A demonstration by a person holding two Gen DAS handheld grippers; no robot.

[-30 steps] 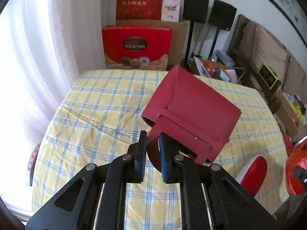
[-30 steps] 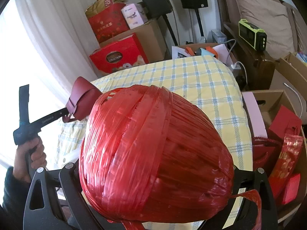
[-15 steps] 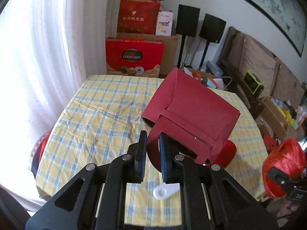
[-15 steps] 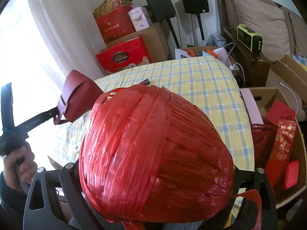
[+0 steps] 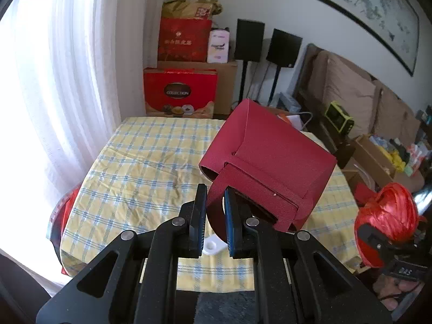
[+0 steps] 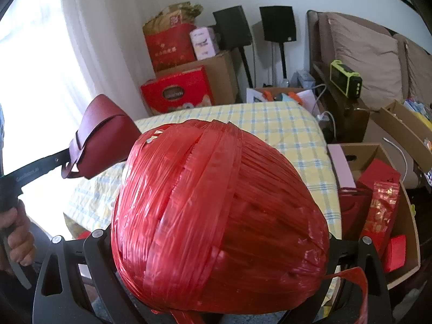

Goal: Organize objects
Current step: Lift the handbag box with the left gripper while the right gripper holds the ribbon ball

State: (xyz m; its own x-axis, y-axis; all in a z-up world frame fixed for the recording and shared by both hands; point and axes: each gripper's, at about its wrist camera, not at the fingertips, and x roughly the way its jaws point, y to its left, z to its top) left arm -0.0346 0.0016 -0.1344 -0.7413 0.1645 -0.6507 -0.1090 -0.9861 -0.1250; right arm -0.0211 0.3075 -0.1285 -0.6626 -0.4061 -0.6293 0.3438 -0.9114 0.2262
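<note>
My left gripper is shut on the strap of a dark red leather pouch, which hangs above the yellow checked table. The right wrist view shows the pouch at the left, on the tip of the left gripper, with a hand on the handle. My right gripper is shut on a large ball of red plastic twine that fills that view and hides the fingertips. In the left wrist view the twine ball sits at the lower right, beside the table.
A small white object lies near the table's front edge. Red gift boxes and speakers stand behind the table. Open cardboard boxes with red packets sit on the floor to the right, by a sofa. A red chair stands at the table's left.
Both grippers have drawn back and risen from the table, which now looks smaller and farther. The twine ball has come further into the left wrist view. Both grips are unchanged.
</note>
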